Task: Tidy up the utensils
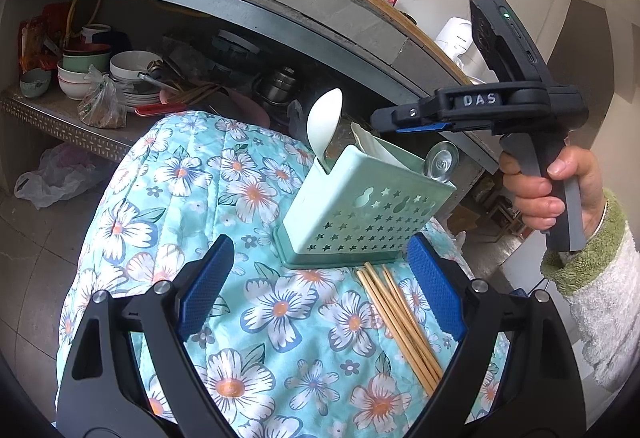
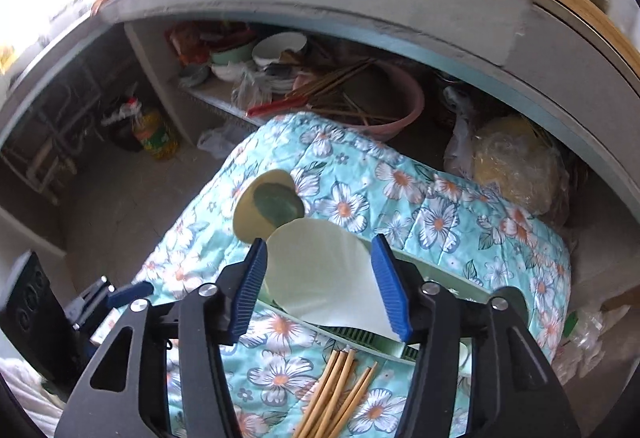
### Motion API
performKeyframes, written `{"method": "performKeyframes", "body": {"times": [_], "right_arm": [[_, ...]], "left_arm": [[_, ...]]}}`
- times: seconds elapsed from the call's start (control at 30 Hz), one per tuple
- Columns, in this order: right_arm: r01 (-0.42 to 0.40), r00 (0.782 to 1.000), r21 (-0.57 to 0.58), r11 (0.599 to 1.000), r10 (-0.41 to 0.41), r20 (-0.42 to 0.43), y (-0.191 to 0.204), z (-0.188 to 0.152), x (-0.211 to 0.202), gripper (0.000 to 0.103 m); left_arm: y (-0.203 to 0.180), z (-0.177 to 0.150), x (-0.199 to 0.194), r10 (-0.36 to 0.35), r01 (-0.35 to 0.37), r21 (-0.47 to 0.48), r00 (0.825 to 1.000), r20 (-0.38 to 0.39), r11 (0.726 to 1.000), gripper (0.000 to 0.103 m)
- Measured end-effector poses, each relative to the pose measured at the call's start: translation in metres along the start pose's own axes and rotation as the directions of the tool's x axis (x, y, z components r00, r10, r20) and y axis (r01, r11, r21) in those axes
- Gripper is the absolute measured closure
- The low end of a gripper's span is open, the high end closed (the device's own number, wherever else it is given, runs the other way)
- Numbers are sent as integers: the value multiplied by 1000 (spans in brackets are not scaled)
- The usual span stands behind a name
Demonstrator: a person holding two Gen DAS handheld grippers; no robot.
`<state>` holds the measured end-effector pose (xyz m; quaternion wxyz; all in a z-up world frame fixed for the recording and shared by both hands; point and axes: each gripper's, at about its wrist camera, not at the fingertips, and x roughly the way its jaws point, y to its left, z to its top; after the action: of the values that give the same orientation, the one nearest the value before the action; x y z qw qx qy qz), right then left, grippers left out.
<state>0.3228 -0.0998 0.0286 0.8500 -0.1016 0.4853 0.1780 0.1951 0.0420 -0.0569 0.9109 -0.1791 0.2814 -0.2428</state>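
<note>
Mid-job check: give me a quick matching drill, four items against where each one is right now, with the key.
Items:
1. chopsticks
2. white spoon
3. metal spoon
4. right claw

Places, as the left wrist view shows them:
A. standing in the left end of the green holder
B. in the air above the holder
C. lying flat on the floral cloth
D. in the holder's right end

Pairs: 1-C, 2-A, 3-D, 4-B

We saw a mint-green utensil holder (image 1: 360,206) pierced with star cut-outs, a white spoon (image 1: 324,122), tan bamboo chopsticks (image 1: 400,322), and a turquoise quilt (image 1: 192,198) patterned with white, orange-centred flowers. Both grippers wore blue pads (image 1: 206,286).
</note>
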Motion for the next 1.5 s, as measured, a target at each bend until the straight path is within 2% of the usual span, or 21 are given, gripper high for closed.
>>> {"method": "performKeyframes", "body": {"times": [0.1, 0.23, 0.5, 0.7, 0.77, 0.83, 0.9, 0.93, 1.13, 1.3, 1.5], "right_arm": [[41, 999, -52, 998, -42, -31, 10, 4, 13, 43], [52, 996, -81, 995, -57, -61, 18, 8, 21, 40], [225, 972, -121, 967, -232, -48, 35, 6, 31, 41], [286, 956, -126, 950, -292, -33, 40, 4, 31, 52], [282, 958, -112, 953, -286, -22, 38, 4, 26, 64], [267, 963, -88, 960, -270, -16, 35, 5, 19, 70], [283, 959, -83, 956, -284, 2, 35, 5, 13, 75], [294, 956, -81, 953, -294, 9, 35, 5, 10, 82], [297, 955, -49, 954, -296, 28, 24, 3, -7, 97], [297, 953, 13, 955, -297, 68, 5, 1, -26, 99], [253, 954, 114, 961, -268, 139, -25, 0, -58, 100]], "left_arm": [[2, 0, 0, -2, 2, -3, 1000, -1, 1000, 18], [4, 0, -1, -3, 3, -9, 1000, 3, 1000, 18], [9, 0, -1, -8, 8, -29, 1000, 0, 1000, 18], [9, 0, -1, -9, 9, -30, 1000, 1, 999, 18], [10, 1, 0, -10, 10, -34, 1000, 2, 999, 18], [10, 1, -1, -9, 9, -33, 1000, 2, 999, 18], [10, 1, -1, -10, 10, -32, 1000, 2, 999, 18], [10, 1, -1, -10, 10, -31, 1000, 2, 999, 18], [9, 1, -1, -8, 8, -30, 1000, 3, 1000, 18], [9, 1, -1, -9, 9, -29, 1000, 4, 1000, 18], [10, 0, 0, -8, 8, -28, 1000, 2, 1000, 18]]}}
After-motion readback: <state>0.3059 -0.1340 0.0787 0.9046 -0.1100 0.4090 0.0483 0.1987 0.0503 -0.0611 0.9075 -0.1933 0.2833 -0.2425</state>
